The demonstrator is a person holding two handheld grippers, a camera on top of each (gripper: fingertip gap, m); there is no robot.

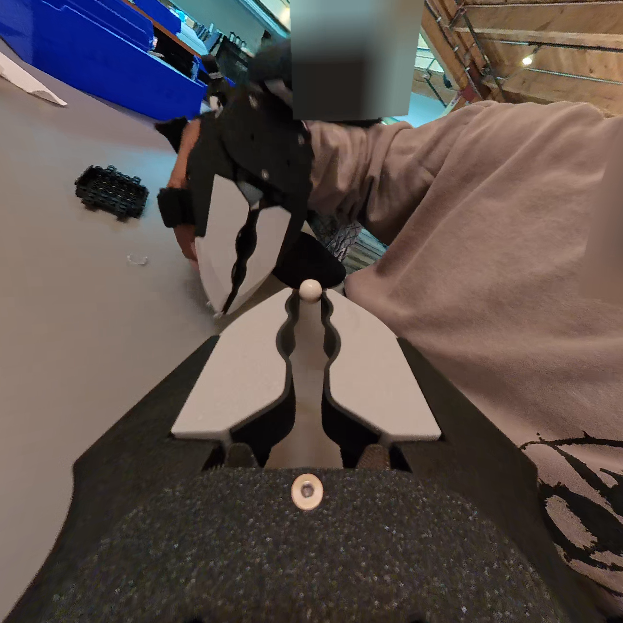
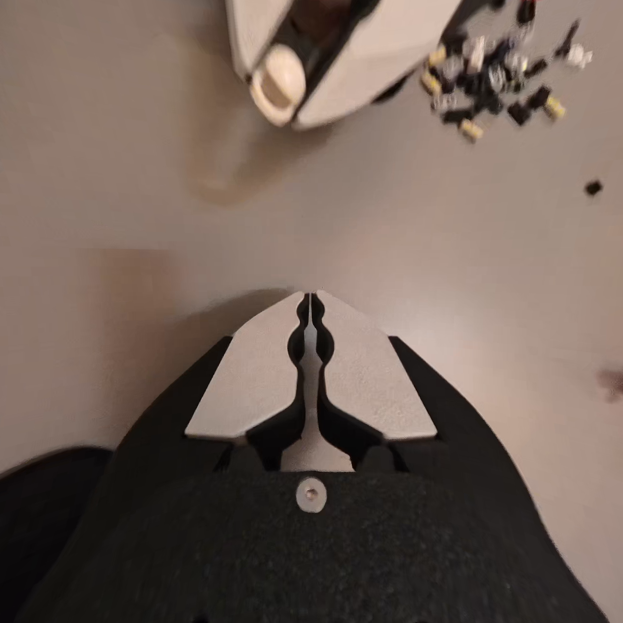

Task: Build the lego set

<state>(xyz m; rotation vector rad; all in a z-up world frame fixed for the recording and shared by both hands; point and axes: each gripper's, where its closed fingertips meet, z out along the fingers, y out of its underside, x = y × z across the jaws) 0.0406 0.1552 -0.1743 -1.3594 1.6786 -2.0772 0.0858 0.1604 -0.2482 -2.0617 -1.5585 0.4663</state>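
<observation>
While right tongs point(image 2: 312, 292) sit clenched empty, left tongs point(image 1: 309, 292) grasp one cream piece point(image 1: 310, 290).

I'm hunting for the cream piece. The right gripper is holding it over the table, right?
Not quite: the left gripper holds the cream piece over the table. The left wrist view shows it pinched between that gripper's own fingers; the right gripper is shut.

My right gripper point(image 2: 310, 294) hangs over the table point(image 2: 438, 253), tips together, empty. Beyond it, left gripper point(image 2: 286, 114) pinches a cream piece point(image 2: 278, 86); loose bricks point(image 2: 499, 77) lie beside that.
</observation>
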